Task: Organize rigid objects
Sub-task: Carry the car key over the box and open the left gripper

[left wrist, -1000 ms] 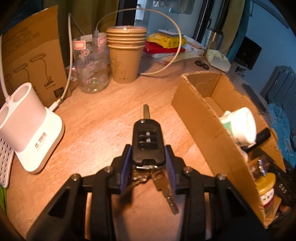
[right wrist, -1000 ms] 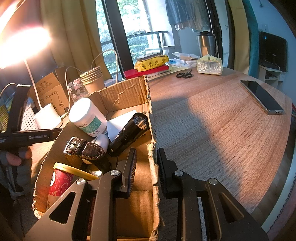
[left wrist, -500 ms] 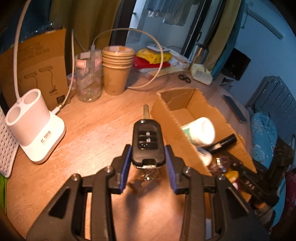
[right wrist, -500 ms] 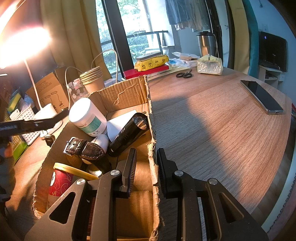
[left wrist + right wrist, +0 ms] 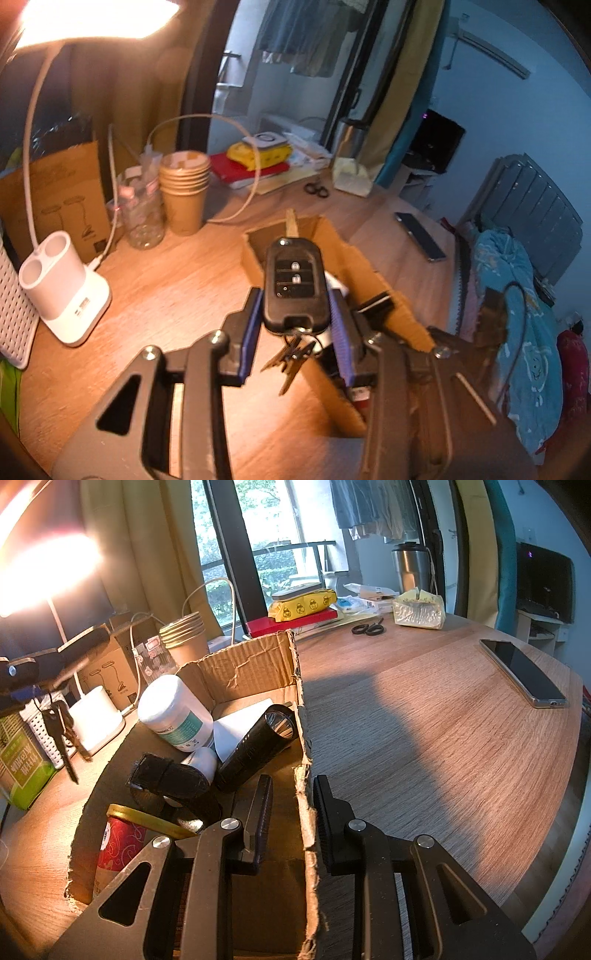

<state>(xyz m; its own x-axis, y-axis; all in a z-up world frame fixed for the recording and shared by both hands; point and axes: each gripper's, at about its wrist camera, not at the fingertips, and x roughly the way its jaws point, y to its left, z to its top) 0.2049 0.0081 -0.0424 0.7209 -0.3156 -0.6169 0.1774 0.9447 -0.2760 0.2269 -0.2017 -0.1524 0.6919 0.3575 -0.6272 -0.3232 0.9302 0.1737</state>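
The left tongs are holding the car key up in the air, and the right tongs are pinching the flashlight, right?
Not quite. The right tongs pinch the cardboard box wall, as the right wrist view shows; the flashlight lies loose inside. The left tongs do hold the car key.

The cardboard box (image 5: 255,672) is being kept near the table's (image 5: 424,738) front edge — a flashlight (image 5: 255,746), watch (image 5: 166,779) and jar (image 5: 173,712) inside; the phone (image 5: 522,674) is lying toward the right edge.
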